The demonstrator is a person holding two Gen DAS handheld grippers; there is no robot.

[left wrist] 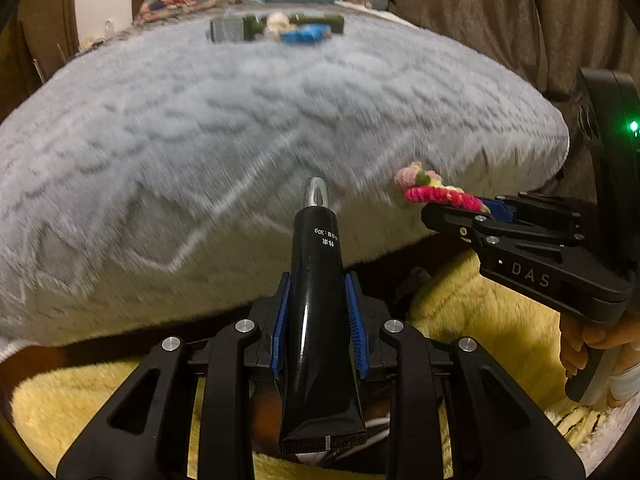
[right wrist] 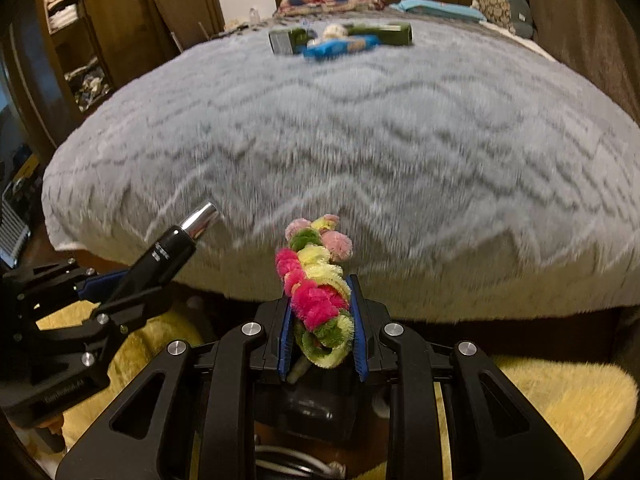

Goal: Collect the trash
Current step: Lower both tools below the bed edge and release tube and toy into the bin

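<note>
Faintly, black tube [left wrist: 318, 304] reads perhaps "30g".

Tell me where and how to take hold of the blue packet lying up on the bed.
Both tools are full now: the left tool holds the black tube, the right tool the chenille flowers. Once one is free, grip the blue packet across its narrow width, coming from the near side and above. It lies flat, long side left to right, with green boxes behind it.
</note>
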